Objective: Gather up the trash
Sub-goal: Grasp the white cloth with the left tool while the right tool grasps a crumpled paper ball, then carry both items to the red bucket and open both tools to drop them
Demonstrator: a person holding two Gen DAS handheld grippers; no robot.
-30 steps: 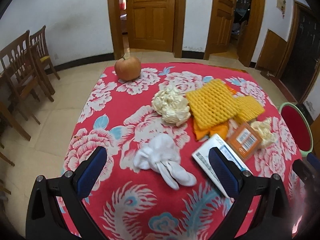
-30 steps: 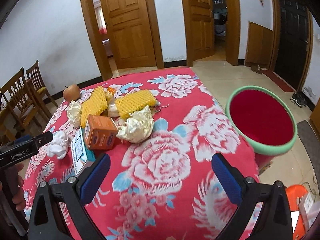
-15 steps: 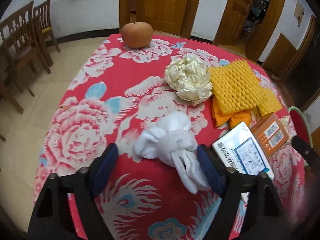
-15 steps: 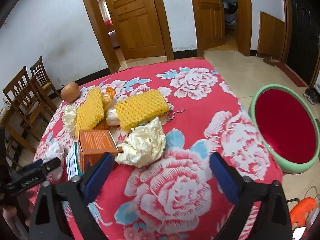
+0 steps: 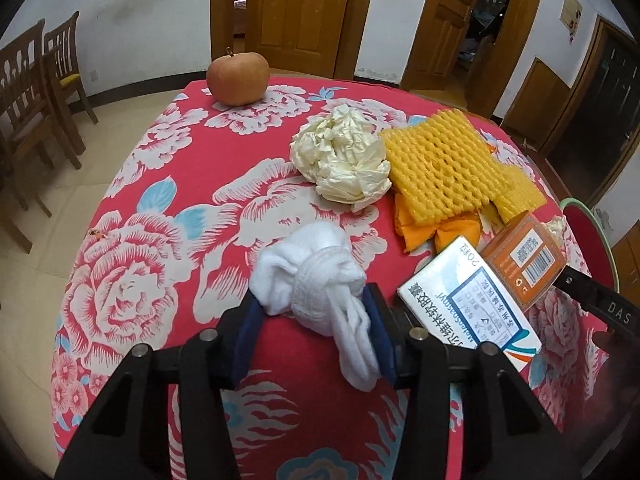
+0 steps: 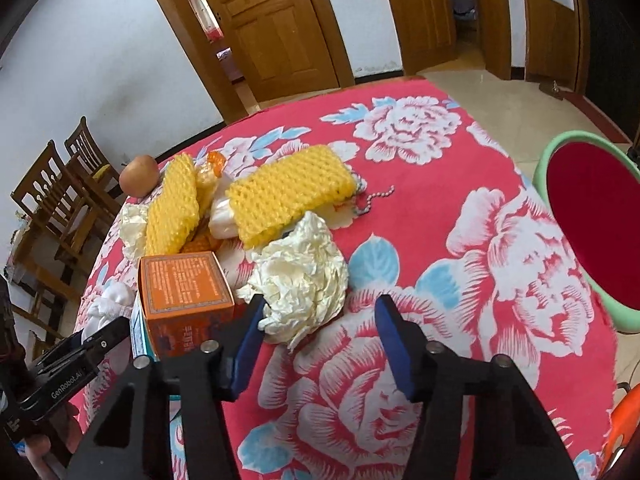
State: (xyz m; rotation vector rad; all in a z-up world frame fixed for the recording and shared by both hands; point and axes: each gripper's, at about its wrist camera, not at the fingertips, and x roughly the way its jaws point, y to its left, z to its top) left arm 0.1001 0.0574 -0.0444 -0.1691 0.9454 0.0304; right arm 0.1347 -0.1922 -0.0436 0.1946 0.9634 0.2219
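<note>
A white knotted cloth (image 5: 316, 284) lies on the red flowered tablecloth (image 5: 160, 208). My left gripper (image 5: 314, 318) is shut on its near end, both blue pads against it. My right gripper (image 6: 320, 324) is open, its left pad beside a cream crumpled paper ball (image 6: 304, 280). Yellow foam nets (image 5: 436, 168) (image 6: 288, 196), an orange box (image 5: 524, 264) (image 6: 180, 292), a white and blue box (image 5: 468, 304) and a second cream paper ball (image 5: 344, 160) lie on the table. The green-rimmed red bin (image 6: 588, 216) stands off the table's right edge.
An apple (image 5: 238, 78) sits at the far table edge. Wooden chairs (image 5: 36, 92) stand at the left. A bead chain (image 6: 374, 198) lies by the foam net. Wooden doors (image 5: 300, 12) are behind. An orange object (image 6: 624, 428) is on the floor at the right.
My left gripper moved forward and closed on the white cloth. My right gripper moved forward and left toward the near cream paper ball and narrowed its opening.
</note>
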